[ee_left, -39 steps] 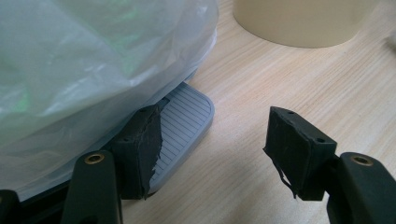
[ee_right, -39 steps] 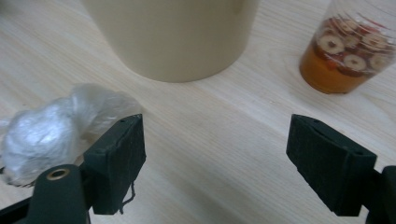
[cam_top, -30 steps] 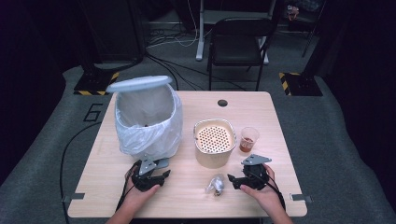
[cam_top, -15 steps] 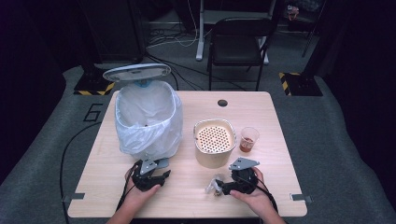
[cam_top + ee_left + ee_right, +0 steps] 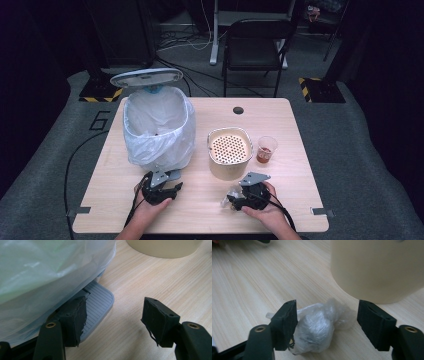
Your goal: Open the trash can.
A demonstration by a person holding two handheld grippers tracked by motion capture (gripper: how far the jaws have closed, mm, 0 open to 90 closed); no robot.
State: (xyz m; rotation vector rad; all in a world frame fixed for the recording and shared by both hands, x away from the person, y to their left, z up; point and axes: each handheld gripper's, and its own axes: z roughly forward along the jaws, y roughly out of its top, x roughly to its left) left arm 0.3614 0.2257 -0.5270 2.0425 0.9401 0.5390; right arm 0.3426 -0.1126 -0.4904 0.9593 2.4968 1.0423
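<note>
One pedal bin (image 5: 159, 132) with raised lid on the desk (image 5: 295, 130), one cream perforated container (image 5: 229, 151), one cup (image 5: 266, 149), one crumpled plastic wad (image 5: 322, 325) lying between wide-open right tongs (image 5: 327, 325), left tongs (image 5: 113, 320) spread wide by the bin's pedal (image 5: 96, 307), both hands low.

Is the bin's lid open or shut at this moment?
Open. In the high view the grey lid stands raised behind the bin, leaving its bag-lined mouth uncovered.
</note>
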